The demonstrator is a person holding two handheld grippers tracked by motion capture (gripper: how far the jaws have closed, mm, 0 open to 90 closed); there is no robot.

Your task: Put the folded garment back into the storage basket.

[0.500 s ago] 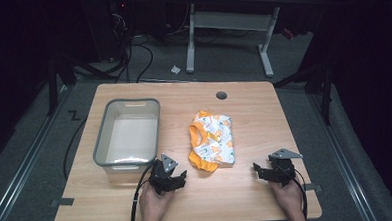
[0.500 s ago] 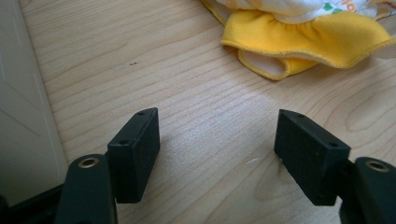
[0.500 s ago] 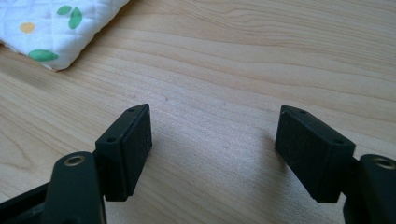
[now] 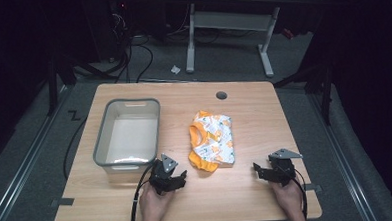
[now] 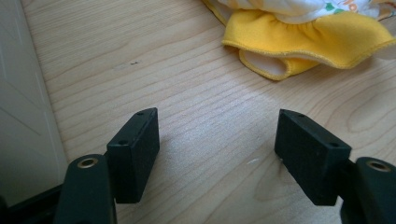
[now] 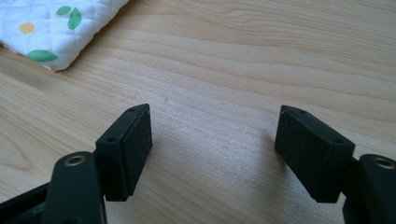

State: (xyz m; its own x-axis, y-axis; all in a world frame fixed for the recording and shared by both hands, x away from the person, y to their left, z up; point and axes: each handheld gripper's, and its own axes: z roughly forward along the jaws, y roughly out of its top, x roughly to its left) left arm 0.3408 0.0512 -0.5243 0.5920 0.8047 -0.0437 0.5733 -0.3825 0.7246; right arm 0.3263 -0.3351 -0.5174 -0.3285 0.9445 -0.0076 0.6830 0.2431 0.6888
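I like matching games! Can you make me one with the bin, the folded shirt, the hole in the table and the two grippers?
Things:
1. bin
2. shirt
3. hole
4. left gripper

Clues:
A. orange and white, folded
B. near the table's far edge
C. jaws open, nothing between them
D. grey and empty, left of the shirt

Pairs: 1-D, 2-A, 3-B, 4-C

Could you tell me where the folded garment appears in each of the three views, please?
High view: garment at table centre, right of the bin.
Left gripper view: its yellow hem at top right.
Right gripper view: its white quilted corner at top left.
Shared landmark: the wooden table.
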